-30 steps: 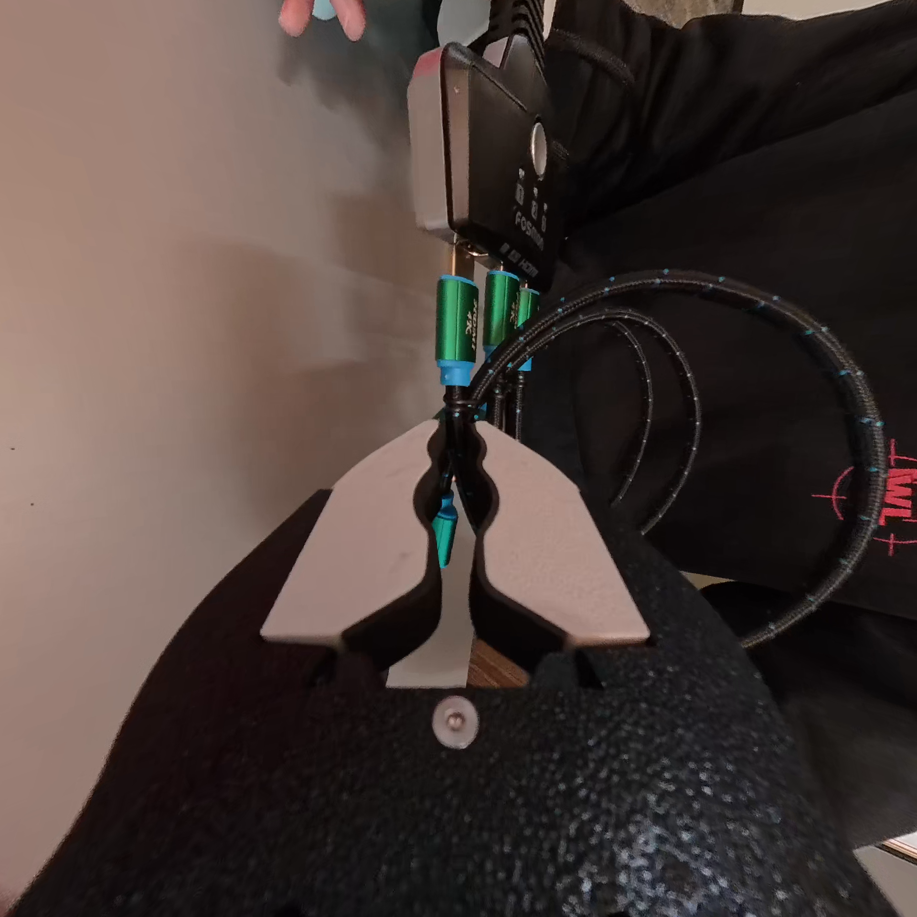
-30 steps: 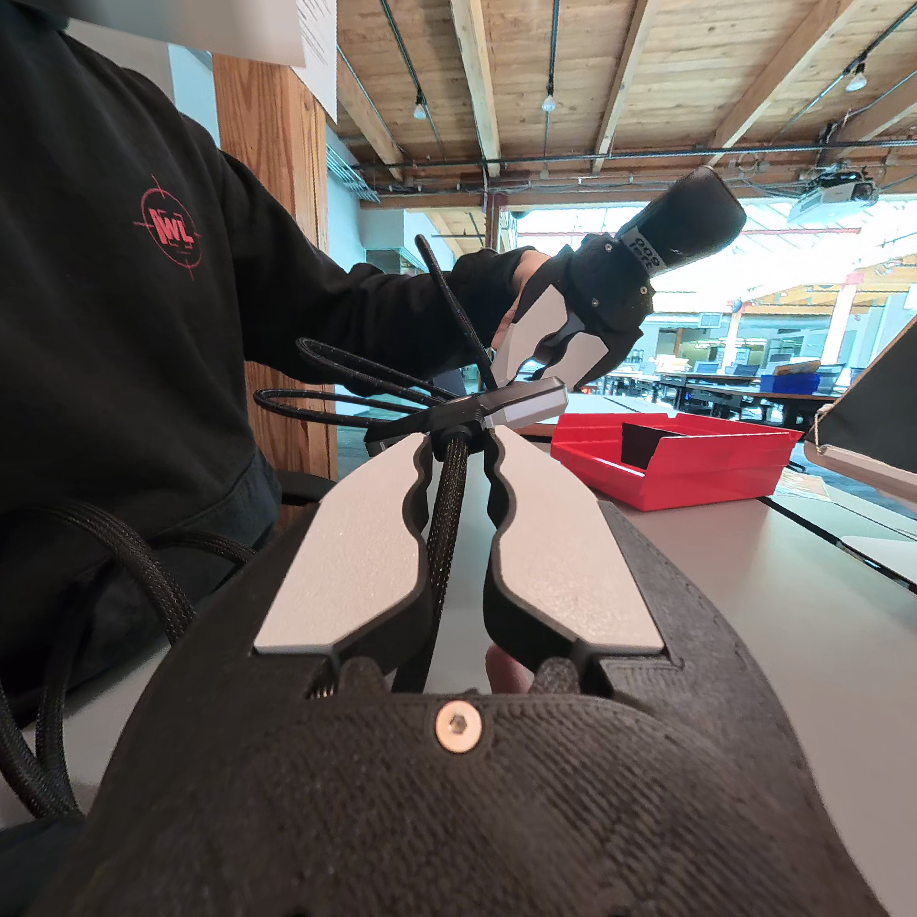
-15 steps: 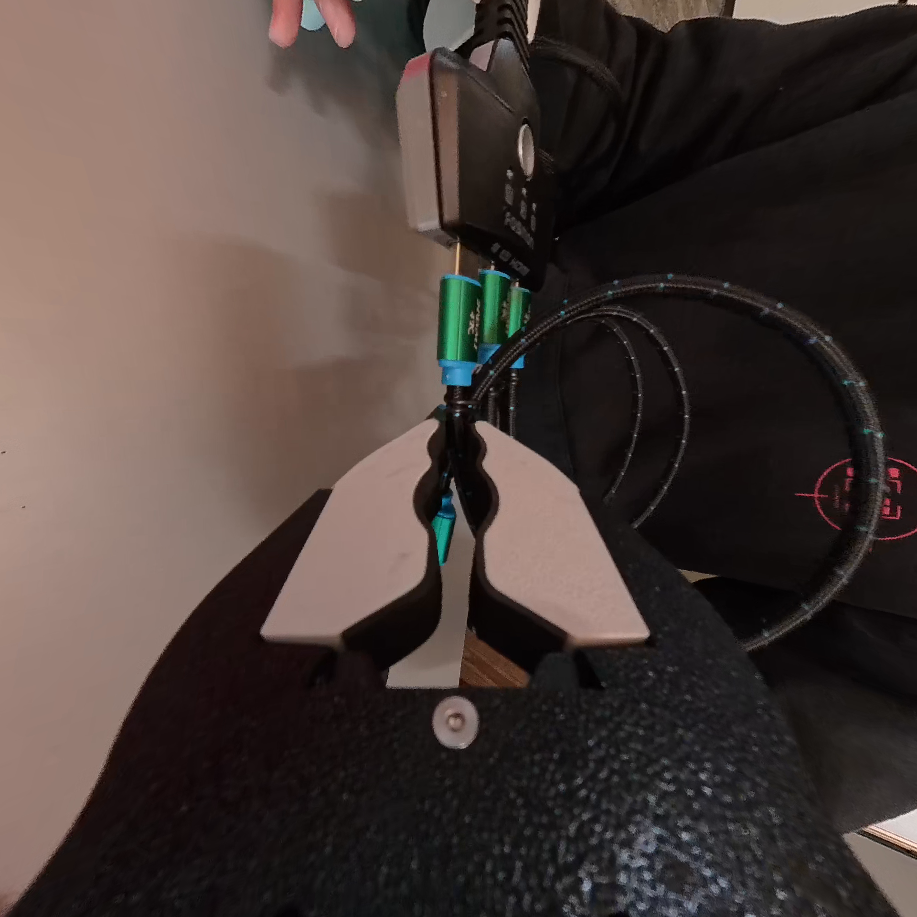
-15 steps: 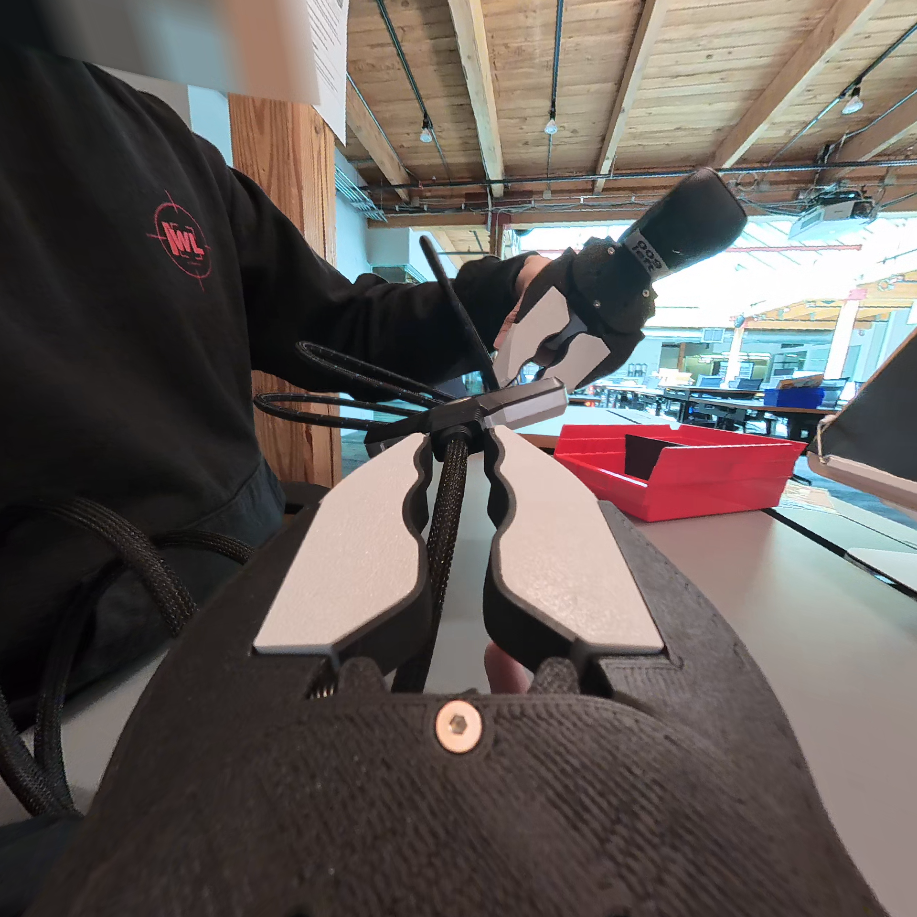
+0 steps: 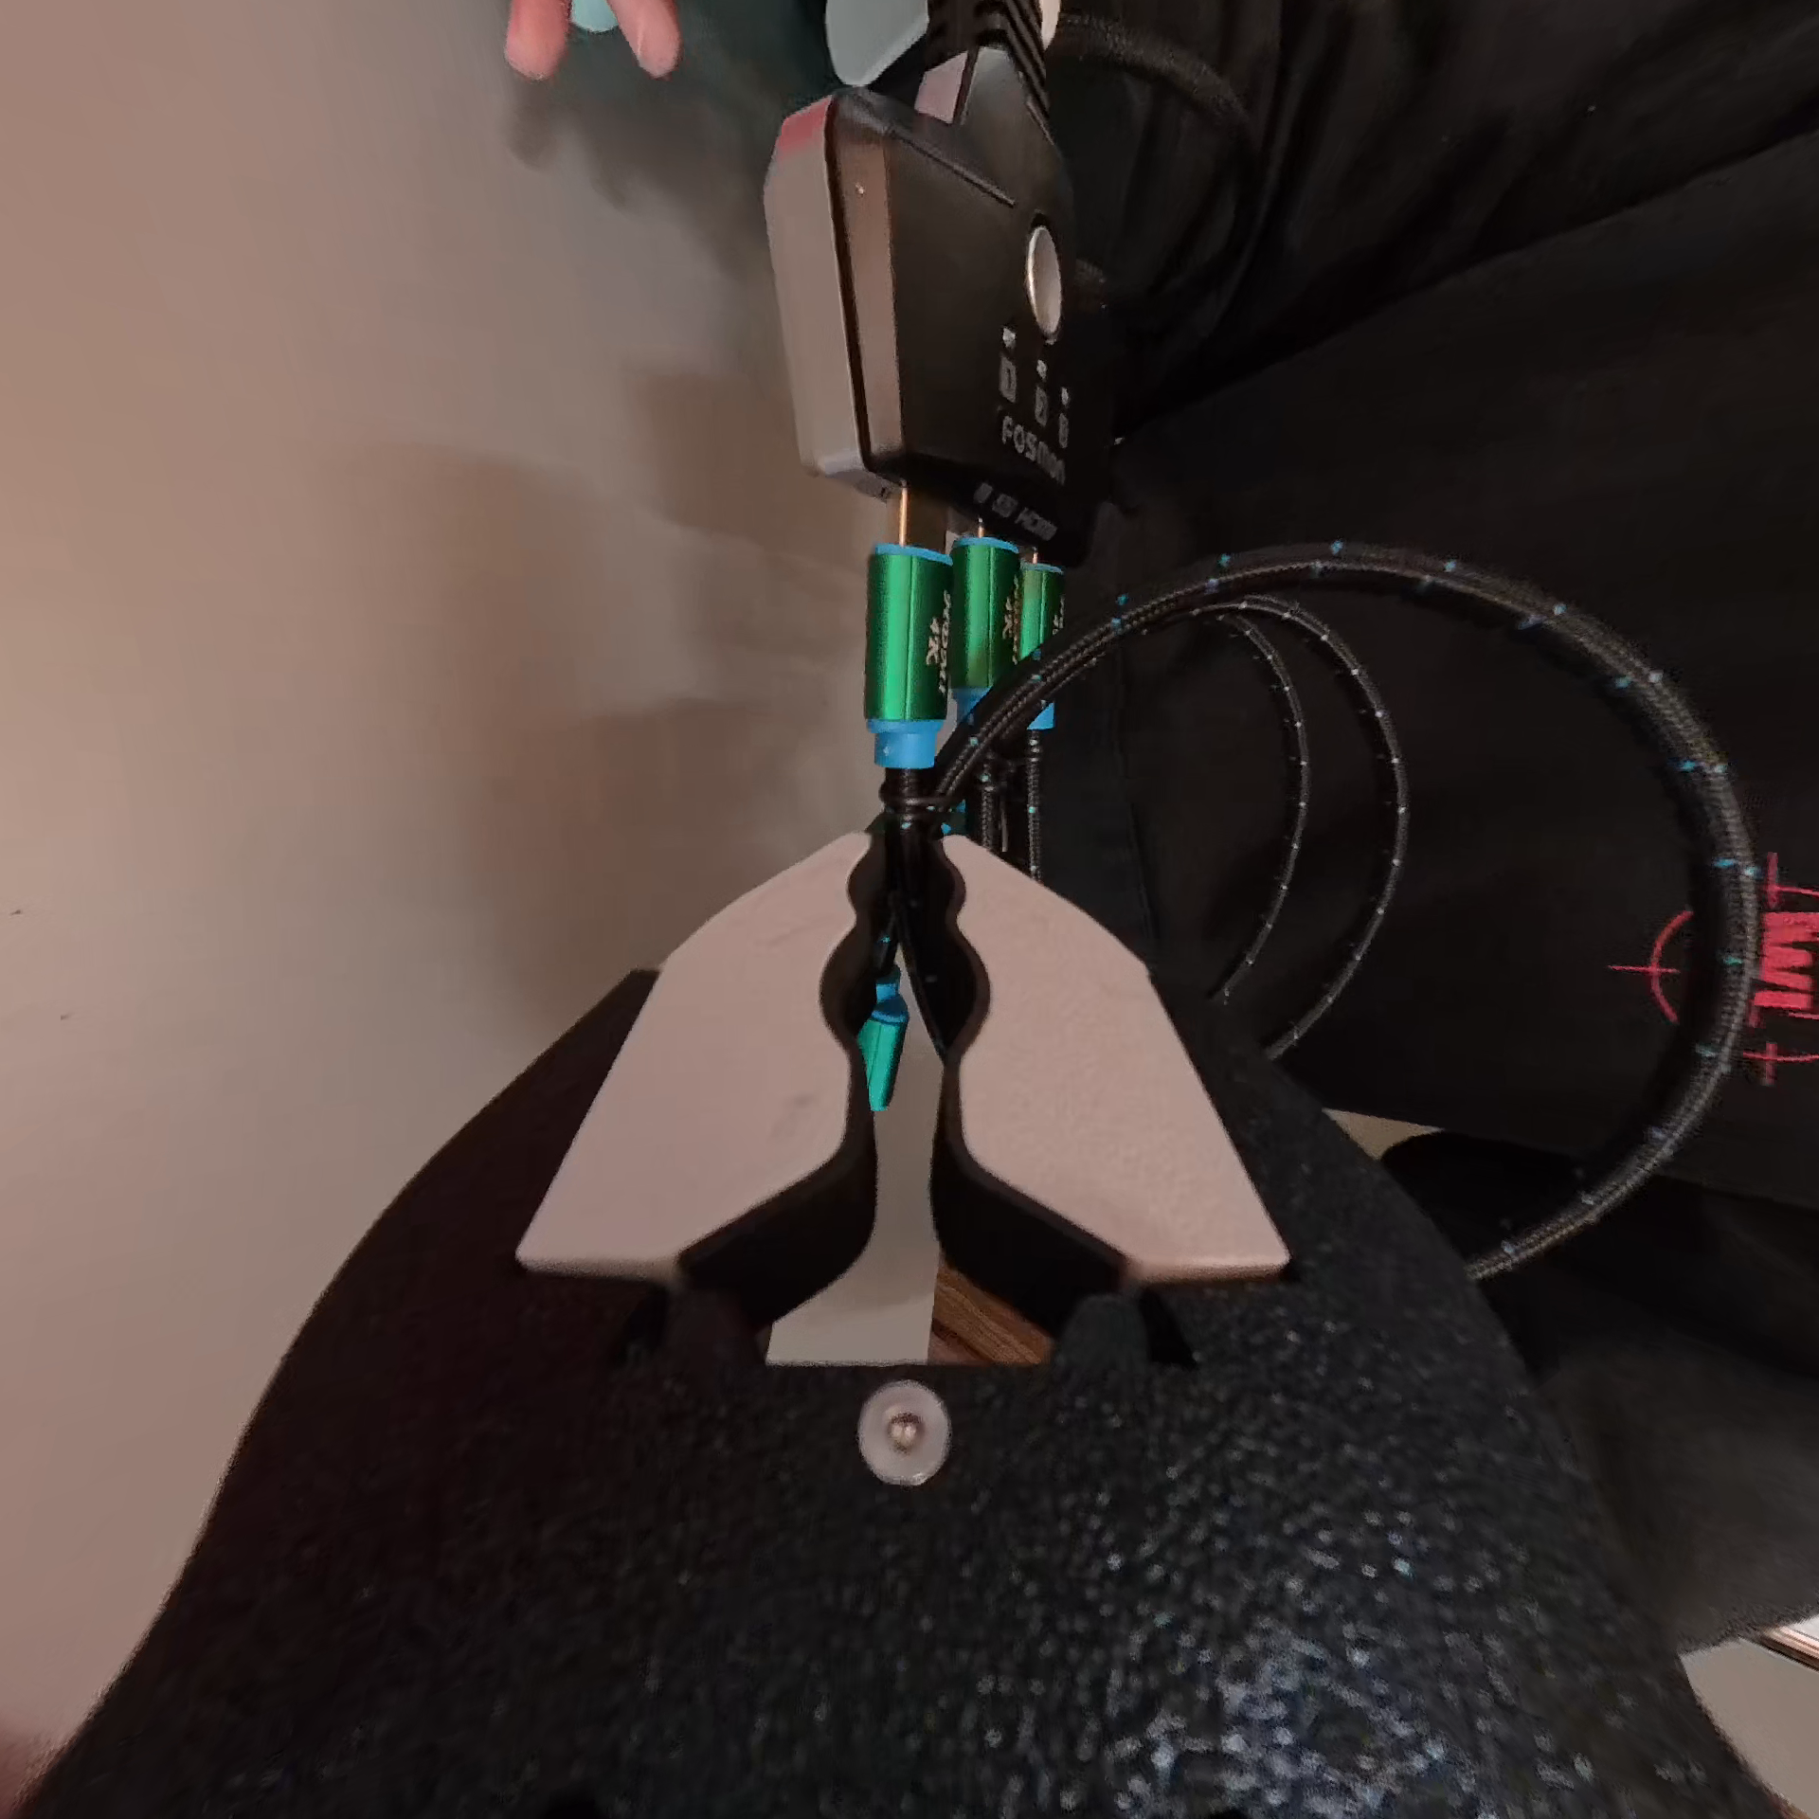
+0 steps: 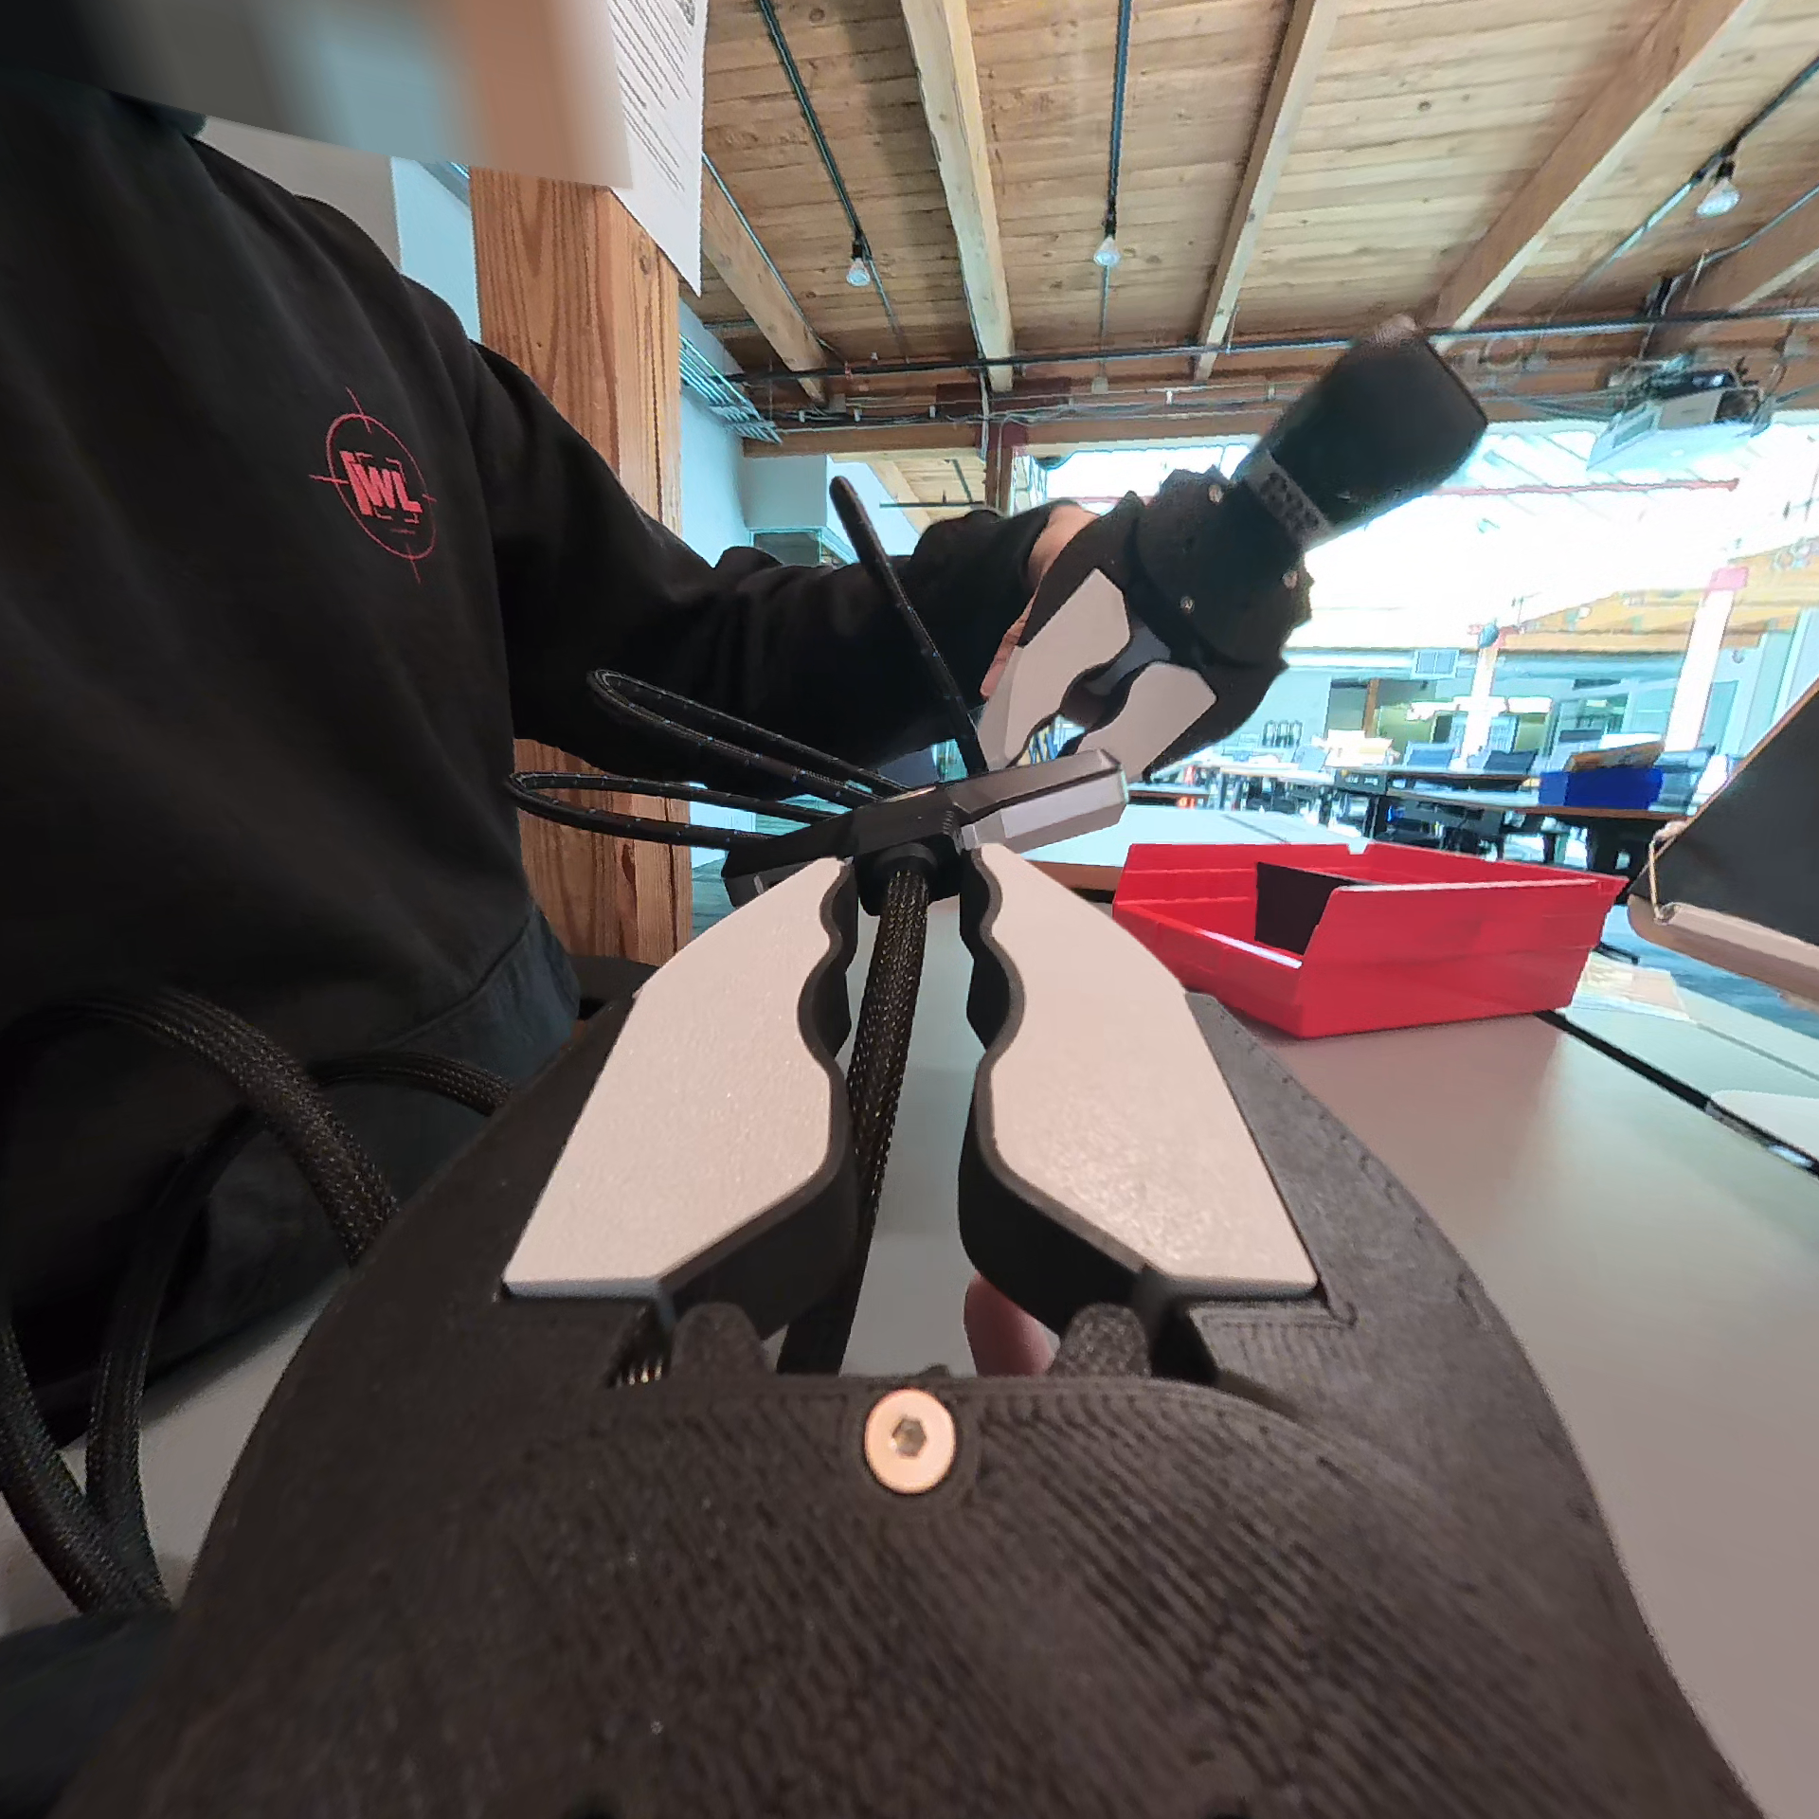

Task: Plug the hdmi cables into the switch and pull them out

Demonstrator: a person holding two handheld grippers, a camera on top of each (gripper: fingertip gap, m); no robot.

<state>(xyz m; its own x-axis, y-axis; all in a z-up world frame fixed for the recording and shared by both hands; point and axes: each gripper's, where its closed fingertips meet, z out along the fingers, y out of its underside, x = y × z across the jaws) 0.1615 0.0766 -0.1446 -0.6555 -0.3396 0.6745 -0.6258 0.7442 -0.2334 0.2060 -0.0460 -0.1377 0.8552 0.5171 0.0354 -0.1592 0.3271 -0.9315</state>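
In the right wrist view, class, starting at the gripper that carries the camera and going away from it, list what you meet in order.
Right gripper shut on the thick braided cable → switch at its fingertips → left gripper just beyond the switch → red bin on the table → rows of desks in the far room.
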